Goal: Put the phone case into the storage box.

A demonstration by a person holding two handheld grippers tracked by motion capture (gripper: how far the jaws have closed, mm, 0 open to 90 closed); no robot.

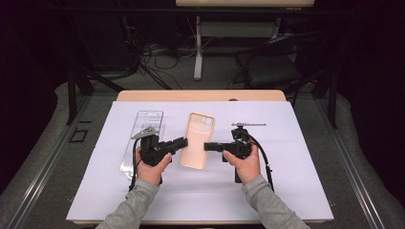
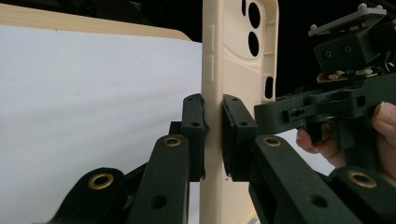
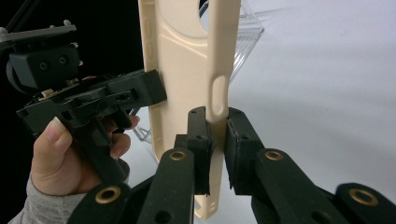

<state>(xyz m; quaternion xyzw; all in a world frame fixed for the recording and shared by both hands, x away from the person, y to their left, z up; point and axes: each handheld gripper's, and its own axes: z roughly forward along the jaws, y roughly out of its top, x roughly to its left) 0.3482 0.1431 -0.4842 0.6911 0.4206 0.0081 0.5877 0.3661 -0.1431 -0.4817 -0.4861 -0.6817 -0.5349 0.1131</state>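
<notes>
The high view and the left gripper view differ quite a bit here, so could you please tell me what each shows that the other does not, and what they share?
High view alone: the clear phone case lying flat on the white sheet, left of the work, and grey sleeves.

Left gripper view alone: the left gripper with its jaws clamped on one side wall of the beige phone case, beside the button bumps.

Both: the beige case held between the two grippers, its camera holes, and the right gripper.
</notes>
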